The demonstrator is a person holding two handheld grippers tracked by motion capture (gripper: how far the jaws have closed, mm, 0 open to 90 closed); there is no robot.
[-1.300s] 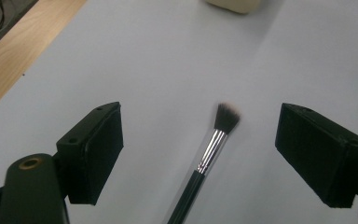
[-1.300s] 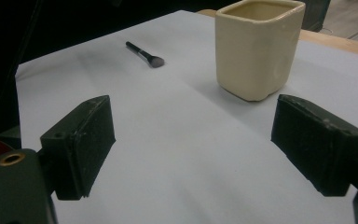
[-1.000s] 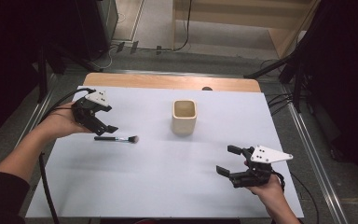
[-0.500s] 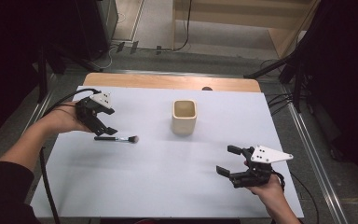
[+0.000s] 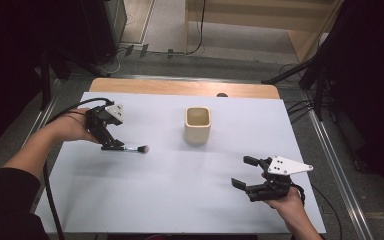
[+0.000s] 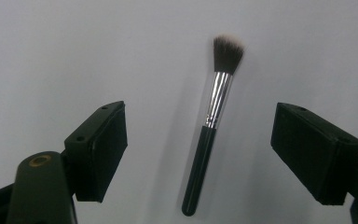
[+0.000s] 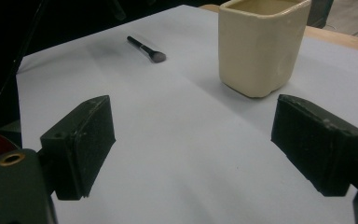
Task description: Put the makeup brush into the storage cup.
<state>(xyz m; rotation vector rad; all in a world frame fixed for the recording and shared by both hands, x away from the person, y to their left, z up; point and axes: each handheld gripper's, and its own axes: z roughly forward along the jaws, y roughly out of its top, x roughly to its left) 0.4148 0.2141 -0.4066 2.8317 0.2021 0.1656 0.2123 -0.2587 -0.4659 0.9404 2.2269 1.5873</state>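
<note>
A makeup brush (image 5: 131,148) with a black handle, silver ferrule and dark bristles lies flat on the white table (image 5: 170,200). My left gripper (image 5: 111,145) hangs over its handle end, open, with the brush (image 6: 210,126) lying between the two jaws and apart from both. A cream square cup (image 5: 198,125) stands upright mid-table. My right gripper (image 5: 245,172) is open near the front right, holding nothing. From the right gripper view the cup (image 7: 261,44) is ahead to the right and the brush (image 7: 147,49) far off to the left.
A wooden strip (image 5: 180,88) runs along the table's far edge. Dark stands and cables (image 5: 300,105) sit on the floor around the table. Cables trail from both grippers.
My left gripper has dropped closer to the brush's handle end and turned a little. The right gripper and the cup have stayed put.
</note>
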